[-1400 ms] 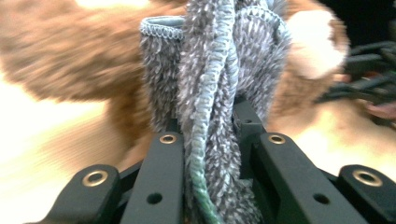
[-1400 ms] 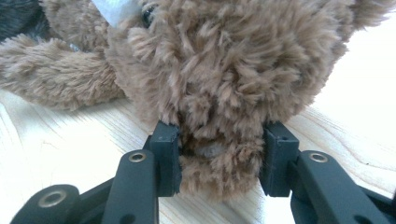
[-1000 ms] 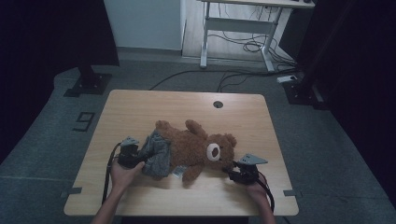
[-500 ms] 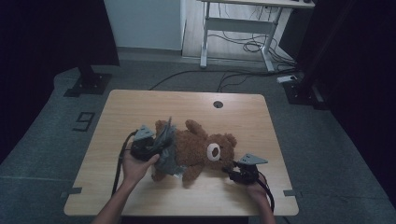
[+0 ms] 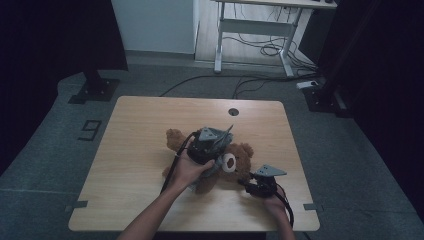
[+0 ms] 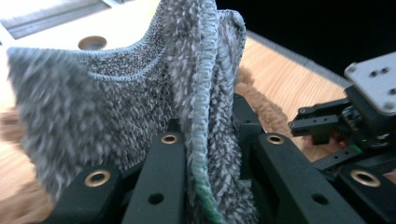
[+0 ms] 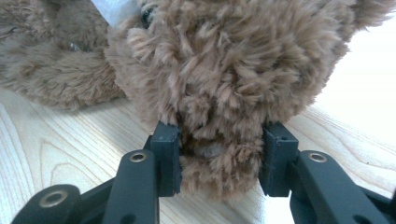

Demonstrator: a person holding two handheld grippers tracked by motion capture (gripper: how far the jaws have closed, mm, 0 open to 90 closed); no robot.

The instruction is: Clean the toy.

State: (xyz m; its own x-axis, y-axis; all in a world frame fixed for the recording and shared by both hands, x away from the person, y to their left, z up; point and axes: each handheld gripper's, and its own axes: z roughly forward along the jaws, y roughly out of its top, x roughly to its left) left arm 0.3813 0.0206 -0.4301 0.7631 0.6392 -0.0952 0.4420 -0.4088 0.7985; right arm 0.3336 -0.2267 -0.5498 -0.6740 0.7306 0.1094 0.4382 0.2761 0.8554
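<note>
On a light wooden table with a small round cable hole near its far edge, a brown plush teddy bear lies on its back a little right of the middle, head toward the person's right. Two forearms come in from the near edge, each hand holding a black two-jaw gripper.

The left gripper is raised above the bear's body, its grey three-cornered plate on top and its cable trailing down toward the wrist. In the left gripper view its jaws are pressed together on a fold of grey knitted fleece cloth, a small garment with a stitched greenish hem, which rises out of the jaws and spreads wide. Part of the cloth appears to stay tucked under the hand against the bear's belly, though the high view is too dim to be sure.

The right gripper rests low on the table, just beside the bear's head. In the right gripper view its two pads squeeze a tuft of brown fur at the edge of the bear's head from both sides, with wood grain below.

Beyond the table are grey carpet, a white desk frame and loose cables on the floor.
</note>
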